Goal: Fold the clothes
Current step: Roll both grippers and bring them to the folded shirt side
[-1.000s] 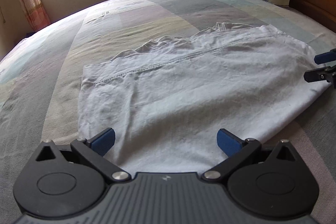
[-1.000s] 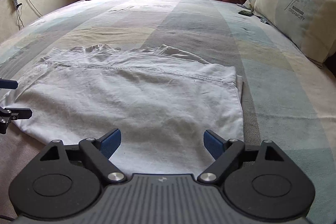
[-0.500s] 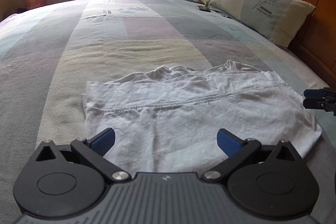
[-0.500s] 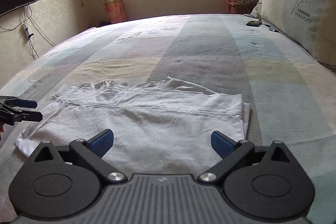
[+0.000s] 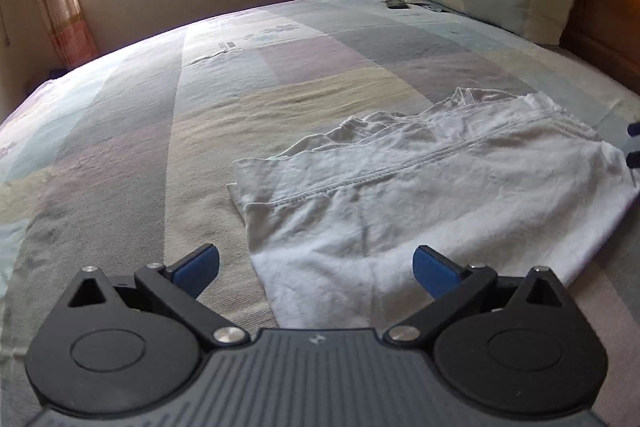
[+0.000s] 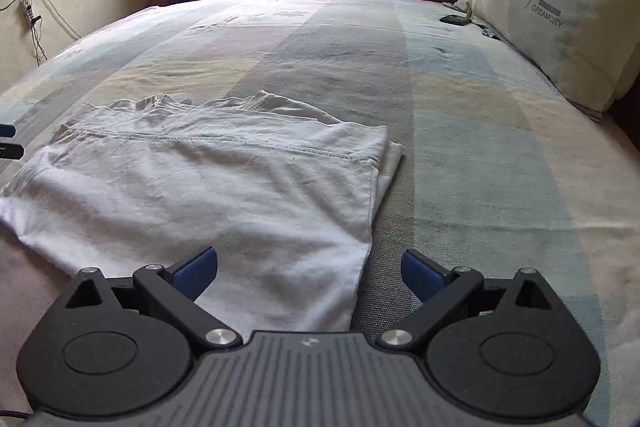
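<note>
We are holding both tools above the near edge of the white garment (image 6: 224,195), which is lying folded once on the bed (image 6: 460,131), with a stitched hem running across its upper layer. The left tool (image 5: 316,265) is standing with its jaws wide apart and nothing between them, over the garment's near left corner. The right tool (image 6: 309,269) has just been opening its jaws, and they are now wide apart too, with nothing pinched; the cloth is only lying below them, near the right corner. We are thinking that several things could go wrong from here. If we are closing a tool on the top layer only, the lower layer is probably staying on the bed and the fold is coming apart. The far edge is already bunching in wrinkles, so a new fold could be trapping these creases inside. If one hand is lifting faster than the other, the cloth is likely skewing and the edges are not meeting. A tool could also be catching the bedsheet together with the garment.
</note>
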Motion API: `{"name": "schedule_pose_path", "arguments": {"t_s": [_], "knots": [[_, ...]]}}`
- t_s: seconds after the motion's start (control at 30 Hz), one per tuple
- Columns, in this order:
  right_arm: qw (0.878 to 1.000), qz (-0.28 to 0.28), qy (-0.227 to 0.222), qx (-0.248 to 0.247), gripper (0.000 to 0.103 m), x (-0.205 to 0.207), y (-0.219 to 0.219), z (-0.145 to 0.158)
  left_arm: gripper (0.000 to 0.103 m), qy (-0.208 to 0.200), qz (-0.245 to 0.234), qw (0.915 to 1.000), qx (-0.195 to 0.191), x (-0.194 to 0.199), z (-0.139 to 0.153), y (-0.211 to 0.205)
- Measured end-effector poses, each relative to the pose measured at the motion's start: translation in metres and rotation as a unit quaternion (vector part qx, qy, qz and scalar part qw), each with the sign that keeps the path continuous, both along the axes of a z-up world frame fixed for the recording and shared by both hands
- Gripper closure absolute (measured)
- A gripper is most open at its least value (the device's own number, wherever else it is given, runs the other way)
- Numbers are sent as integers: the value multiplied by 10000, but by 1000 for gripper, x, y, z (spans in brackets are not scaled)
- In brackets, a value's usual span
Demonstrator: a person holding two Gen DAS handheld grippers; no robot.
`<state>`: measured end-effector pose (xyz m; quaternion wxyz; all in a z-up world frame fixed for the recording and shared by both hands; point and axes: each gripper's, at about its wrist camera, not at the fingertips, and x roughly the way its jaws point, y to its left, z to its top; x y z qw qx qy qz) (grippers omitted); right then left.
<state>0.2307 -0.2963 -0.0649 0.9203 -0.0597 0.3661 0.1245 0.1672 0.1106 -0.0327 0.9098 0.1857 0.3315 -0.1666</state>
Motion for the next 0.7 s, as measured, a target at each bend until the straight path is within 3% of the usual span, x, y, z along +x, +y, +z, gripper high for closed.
{"name": "schedule_pose_path", "arguments": {"t_s": [0.03,0.07,0.13,0.2,0.23,0.3,0.33,0.37,0.43,0.5,0.6,0.7], "knots": [[9993,242,-99,-279,0,-7,13,4,1,-133,-451,9981,398,-12,2,-21],[9969,492,-199,-574,0,-14,26,8,1,-369,-1018,9906,837,-24,0,-44],[9820,1138,-442,-1441,0,-32,58,5,0,-924,-1949,9588,1848,-48,-16,-81],[9507,1766,-766,-2433,0,-51,88,-5,0,-1216,-2376,9216,2819,-63,-40,-104],[9368,1947,-840,-2782,0,-56,96,-11,0,-1263,-2444,9137,2992,-64,-47,-109],[9046,2286,-882,-3488,0,-64,113,-30,0,-1309,-2510,9055,3160,-64,-59,-117],[8971,2346,-887,-3637,0,-65,117,-35,0,-1332,-2543,9013,3244,-63,-65,-121],[8922,2352,-929,-3742,0,-65,120,-40,0,-1294,-2497,9053,3184,-59,-64,-123],[8914,2315,-980,-3771,0,-62,125,-39,0,-1214,-2419,9139,3025,-47,-60,-130],[8923,2319,-1035,-3732,0,-55,133,-36,0,-1317,-2501,9126,2955,-40,-59,-140],[8875,2466,-1233,-3692,0,-45,154,-37,0,-1604,-2769,8969,3051,-31,-65,-159],[8768,2578,-1421,-3802,0,-38,172,-41,0,-1675,-2848,8933,3047,-23,-66,-167]]}}
